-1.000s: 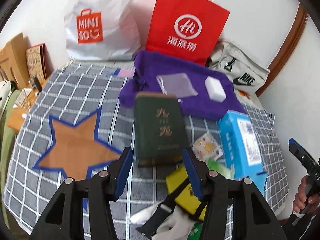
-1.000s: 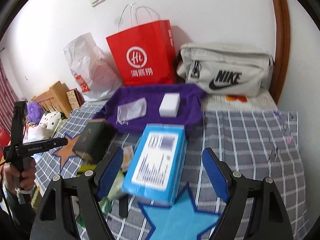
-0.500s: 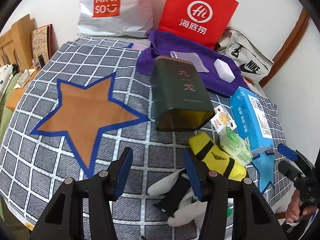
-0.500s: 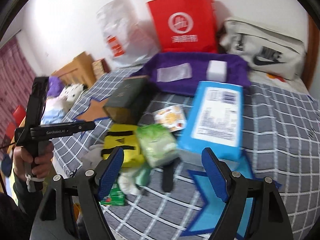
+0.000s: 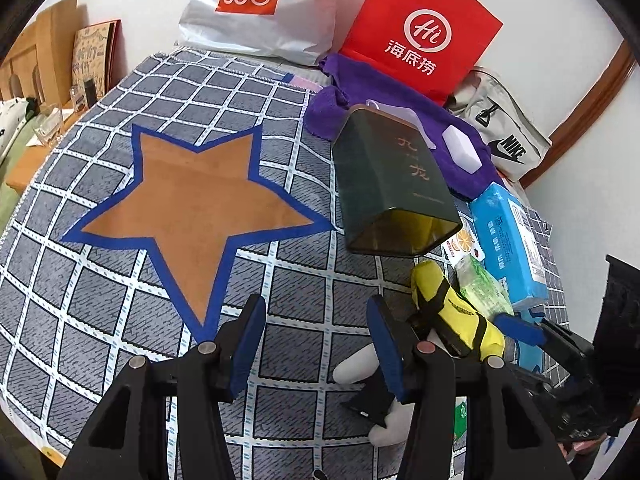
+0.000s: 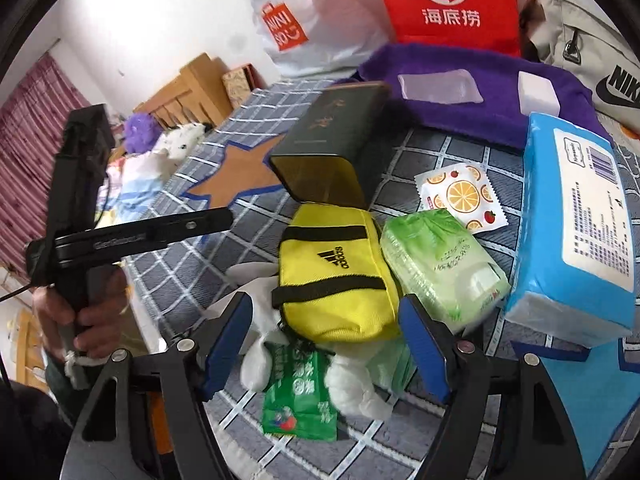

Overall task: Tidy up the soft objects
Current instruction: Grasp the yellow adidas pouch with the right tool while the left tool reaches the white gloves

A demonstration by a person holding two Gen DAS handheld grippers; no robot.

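A yellow Adidas pouch (image 6: 340, 268) lies on the checked blanket (image 5: 120, 320); it also shows in the left wrist view (image 5: 452, 304). My right gripper (image 6: 324, 316) is open, its fingers on either side of the pouch's near end. A pale green wipes pack (image 6: 440, 264), a blue tissue pack (image 6: 580, 224), a white plush toy (image 6: 344, 384) and a green tissue packet (image 6: 296, 396) lie around it. A purple towel (image 6: 480, 92) lies behind. My left gripper (image 5: 316, 340) is open and empty above the blanket, left of the pile.
A dark green tin box (image 5: 392, 184) lies on its side by the orange star patch (image 5: 188, 196). A red paper bag (image 5: 420, 32), white Miniso bag (image 5: 256, 4) and Nike bag (image 5: 508, 136) stand at the back wall. An orange-print sachet (image 6: 460, 196) lies near the tin.
Both grippers have moved in toward the near end of the bed. My right gripper has swung left and down from the blue tissue pack to the yellow pouch.
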